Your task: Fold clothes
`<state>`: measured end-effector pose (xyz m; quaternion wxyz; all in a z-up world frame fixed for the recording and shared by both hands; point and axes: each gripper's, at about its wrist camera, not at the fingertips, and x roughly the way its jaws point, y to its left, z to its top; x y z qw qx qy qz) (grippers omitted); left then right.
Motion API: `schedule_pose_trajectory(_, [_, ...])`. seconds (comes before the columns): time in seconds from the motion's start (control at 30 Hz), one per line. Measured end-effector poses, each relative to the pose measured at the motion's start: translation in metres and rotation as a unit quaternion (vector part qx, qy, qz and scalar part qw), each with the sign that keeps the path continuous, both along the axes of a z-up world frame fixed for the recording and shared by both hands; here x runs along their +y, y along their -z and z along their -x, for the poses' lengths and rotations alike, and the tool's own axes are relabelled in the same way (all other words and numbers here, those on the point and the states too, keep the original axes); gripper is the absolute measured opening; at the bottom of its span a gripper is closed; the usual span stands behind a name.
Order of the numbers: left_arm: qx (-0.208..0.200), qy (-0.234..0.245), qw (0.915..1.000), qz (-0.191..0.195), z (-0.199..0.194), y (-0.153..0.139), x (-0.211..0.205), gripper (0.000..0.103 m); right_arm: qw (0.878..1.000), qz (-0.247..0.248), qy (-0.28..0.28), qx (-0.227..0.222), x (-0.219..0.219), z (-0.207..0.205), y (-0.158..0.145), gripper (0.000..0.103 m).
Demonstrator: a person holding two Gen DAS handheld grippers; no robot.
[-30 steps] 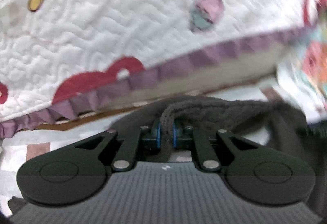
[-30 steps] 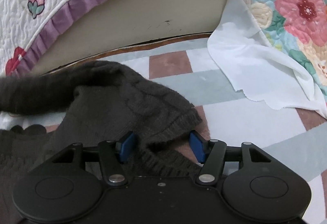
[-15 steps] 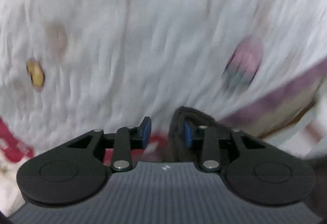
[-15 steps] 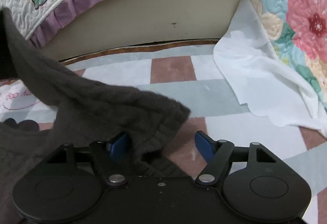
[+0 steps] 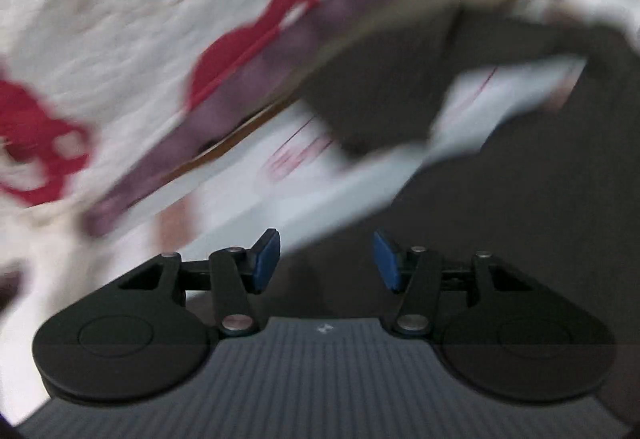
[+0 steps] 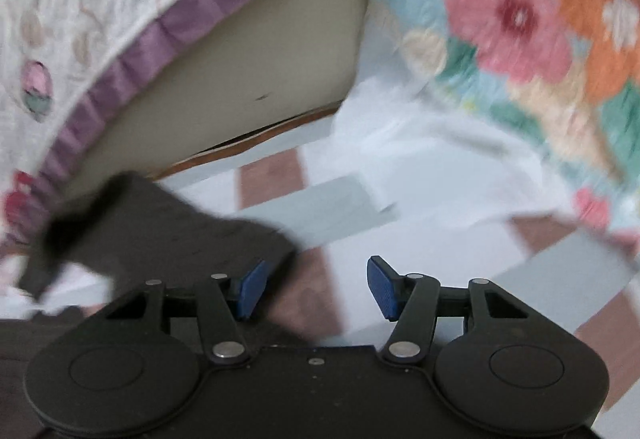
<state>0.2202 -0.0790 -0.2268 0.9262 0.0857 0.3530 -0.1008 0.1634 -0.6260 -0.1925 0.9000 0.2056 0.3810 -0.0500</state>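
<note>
Both tools now stand apart: the left tool (image 5: 325,263) has let go of the dark sweater (image 5: 400,79), whose sleeve has dropped flat, like the right tool (image 6: 316,289).

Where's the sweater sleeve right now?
In the right wrist view, the dark sweater sleeve lies at lower left on the checkered floor mat, beside the open right claw.

Checkered floor mat (image 6: 332,207): dark knit sweater (image 6: 168,223) lying on it, white cloth (image 6: 432,167) draped onto right part.
</note>
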Motion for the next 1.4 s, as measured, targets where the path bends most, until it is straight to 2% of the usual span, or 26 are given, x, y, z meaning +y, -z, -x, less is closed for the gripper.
schedule_pose_trajectory(0.07, [0.014,-0.031,0.9994,-0.003,0.007,0.008,0.026,0.051,0.999,-0.024,-0.015,0.015,0.009,0.000,0.004,0.061])
schedule_pose_trajectory(0.17, [0.035,-0.078,0.9963,-0.008,0.018,0.019,0.065,0.051,0.999,-0.028,-0.035,0.029,0.027,-0.006,0.010,0.063])
schedule_pose_trajectory(0.3, [0.061,-0.140,0.9882,-0.014,0.031,0.034,0.117,0.062,0.999,0.009,-0.035,0.028,0.045,-0.015,0.016,0.074])
schedule_pose_trajectory(0.4, [0.040,-0.168,0.9849,0.007,0.030,0.038,0.142,0.067,0.998,0.042,-0.032,0.025,0.057,-0.022,0.021,0.079])
schedule_pose_trajectory(0.47, [0.058,-0.157,0.9846,0.050,0.027,0.044,0.152,0.071,0.997,0.064,-0.030,0.023,0.065,-0.026,0.024,0.079])
schedule_pose_trajectory(0.5, [0.070,-0.143,0.9850,0.066,0.023,0.048,0.153,0.074,0.997,0.072,-0.030,0.022,0.068,-0.028,0.024,0.079])
schedule_pose_trajectory(0.53, [0.081,-0.132,0.9847,0.080,0.021,0.054,0.152,0.077,0.996,0.076,-0.034,0.021,0.070,-0.027,0.023,0.074])
schedule_pose_trajectory(0.57, [0.085,-0.135,0.9830,0.092,0.020,0.058,0.151,0.080,0.996,0.083,-0.037,0.020,0.073,-0.027,0.022,0.069])
schedule_pose_trajectory(0.63, [0.079,-0.149,0.9789,0.114,0.020,0.063,0.148,0.095,0.994,0.097,-0.043,0.017,0.080,-0.028,0.020,0.057])
schedule_pose_trajectory(0.67, [0.077,-0.159,0.9774,0.117,0.018,0.064,0.145,0.095,0.993,0.104,-0.046,0.016,0.084,-0.028,0.019,0.053])
schedule_pose_trajectory(0.7, [0.073,-0.165,0.9768,0.115,0.017,0.064,0.141,0.090,0.992,0.111,-0.049,0.014,0.088,-0.028,0.018,0.042])
schedule_pose_trajectory(0.73, [0.062,-0.152,0.9824,0.088,0.018,0.062,0.133,0.062,0.992,0.118,-0.052,0.013,0.091,-0.028,0.017,0.028])
schedule_pose_trajectory(0.77, [0.051,-0.139,0.9871,0.062,0.018,0.060,0.125,0.043,0.991,0.125,-0.055,0.011,0.095,-0.028,0.016,0.022])
schedule_pose_trajectory(0.8, [0.039,-0.120,0.9911,0.042,0.020,0.057,0.118,0.012,0.989,0.134,-0.057,0.010,0.098,-0.028,0.015,0.018])
schedule_pose_trajectory(0.87, [0.023,-0.115,0.9922,0.042,0.024,0.045,0.114,0.011,0.987,0.152,-0.048,-0.008,0.100,-0.025,0.008,0.008])
schedule_pose_trajectory(0.9, [-0.002,-0.127,0.9910,0.043,0.028,0.034,0.117,0.011,0.987,0.156,-0.038,-0.021,0.099,-0.022,0.002,0.004])
schedule_pose_trajectory(1.03, [-0.072,-0.171,0.9824,0.021,0.036,0.007,0.128,0.011,0.985,0.157,-0.004,-0.068,0.084,-0.014,-0.024,0.004])
schedule_pose_trajectory(1.07, [-0.076,-0.183,0.9800,0.006,0.035,0.009,0.130,0.006,0.984,0.167,-0.012,-0.064,0.084,-0.018,-0.025,0.004])
schedule_pose_trajectory(1.17, [-0.042,-0.205,0.9777,-0.015,0.027,0.032,0.137,0.006,0.980,0.190,-0.031,-0.042,0.088,-0.031,-0.018,0.005])
schedule_pose_trajectory(1.2, [-0.021,-0.208,0.9779,-0.006,0.026,0.038,0.138,0.007,0.977,0.207,-0.024,-0.032,0.090,-0.030,-0.020,0.006])
schedule_pose_trajectory(1.23, [-0.002,-0.211,0.9774,0.003,0.026,0.042,0.139,0.015,0.977,0.213,-0.014,-0.025,0.088,-0.025,-0.020,0.012])
schedule_pose_trajectory(1.27, [-0.002,-0.215,0.9765,0.009,0.030,0.041,0.137,0.018,0.981,0.194,0.001,-0.023,0.080,-0.012,-0.020,0.019])
schedule_pose_trajectory(1.33, [-0.016,-0.203,0.9790,-0.008,0.038,0.029,0.126,0.043,0.987,0.156,0.031,-0.017,0.063,0.015,-0.020,0.056])
schedule_pose_trajectory(1.37, [-0.026,-0.193,0.9806,-0.019,0.043,0.023,0.118,0.047,0.989,0.137,0.046,-0.015,0.055,0.029,-0.020,0.056])
schedule_pose_trajectory(1.4, [-0.030,-0.175,0.9841,-0.012,0.048,0.016,0.108,0.050,0.991,0.118,0.061,-0.012,0.047,0.042,-0.020,0.056])
